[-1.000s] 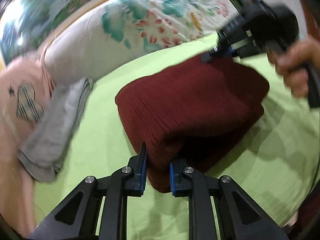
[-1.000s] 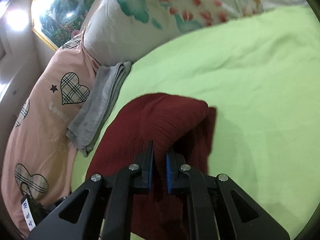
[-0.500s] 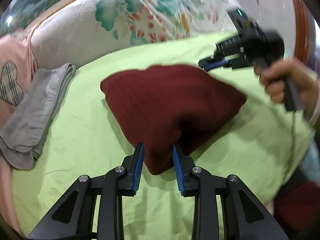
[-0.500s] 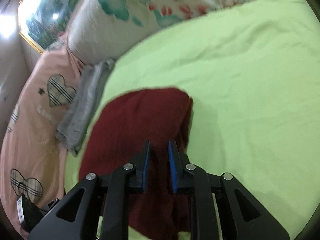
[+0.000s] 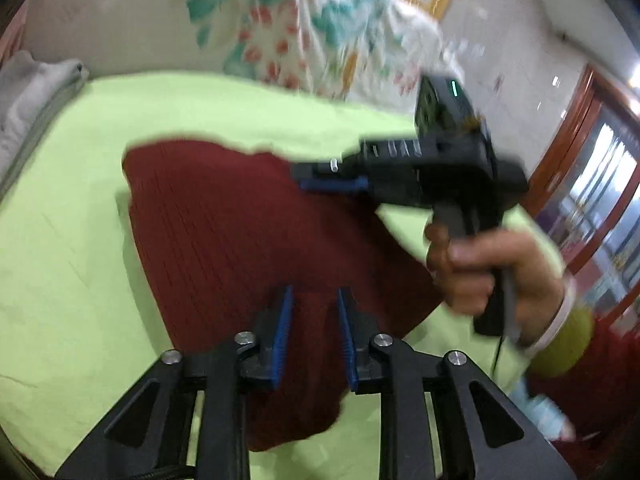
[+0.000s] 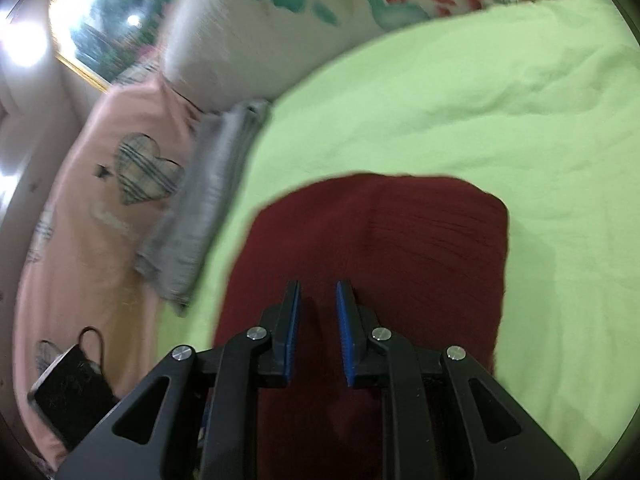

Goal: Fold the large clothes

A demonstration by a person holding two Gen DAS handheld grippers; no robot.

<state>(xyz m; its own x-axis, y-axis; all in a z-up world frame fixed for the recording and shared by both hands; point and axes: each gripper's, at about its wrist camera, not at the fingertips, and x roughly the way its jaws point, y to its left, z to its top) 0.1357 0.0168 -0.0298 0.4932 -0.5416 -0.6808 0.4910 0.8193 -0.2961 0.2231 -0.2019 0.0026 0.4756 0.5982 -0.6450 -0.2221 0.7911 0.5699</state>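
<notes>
While a folded dark red sweater lies on the lime-green bedsheet, the left gripper and right gripper hover over it, jaws parted, grasping nothing.

Left hand-held gripper: jaws parted, blue pads apart, nothing clamped. Right hand-held gripper: jaws likewise parted. Right hand wraps its grip handle, fingers curled tight.
</notes>
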